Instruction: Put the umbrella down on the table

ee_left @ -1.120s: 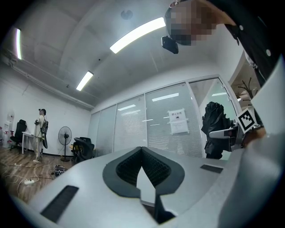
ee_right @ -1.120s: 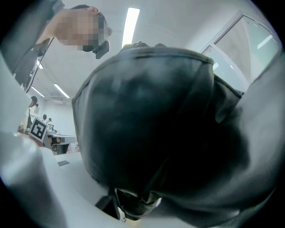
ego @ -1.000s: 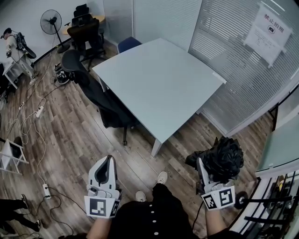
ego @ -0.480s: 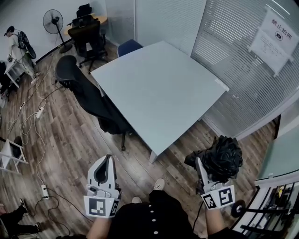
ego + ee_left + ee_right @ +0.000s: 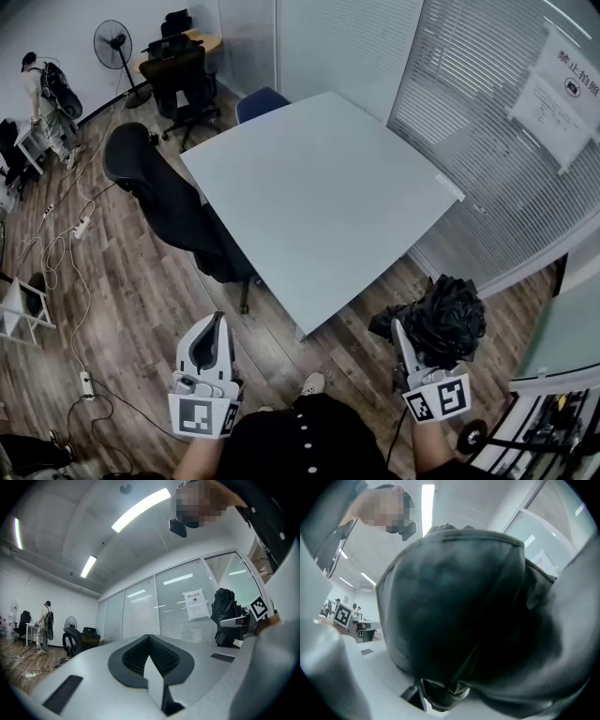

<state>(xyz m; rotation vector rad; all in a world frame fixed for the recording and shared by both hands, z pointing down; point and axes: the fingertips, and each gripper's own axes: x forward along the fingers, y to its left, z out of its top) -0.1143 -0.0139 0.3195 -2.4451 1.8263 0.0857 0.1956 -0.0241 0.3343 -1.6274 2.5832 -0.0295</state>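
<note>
Gripping umbrella (image 5: 450, 314), right gripper (image 5: 420, 345) wide (left gripper (image 5: 217, 324) closed)

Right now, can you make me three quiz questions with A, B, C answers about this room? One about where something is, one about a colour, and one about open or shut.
1. Where is the umbrella? A on a chair, B in the right gripper, C on the floor.
2. What colour is the umbrella? A red, B black, C yellow.
3. How are the left gripper's jaws? A wide open, B shut on a cup, C shut and empty.

Answers:
1 B, its jaws clamp the umbrella.
2 B, the folded bundle is black all over.
3 C, the pads meet with nothing between them.
</note>
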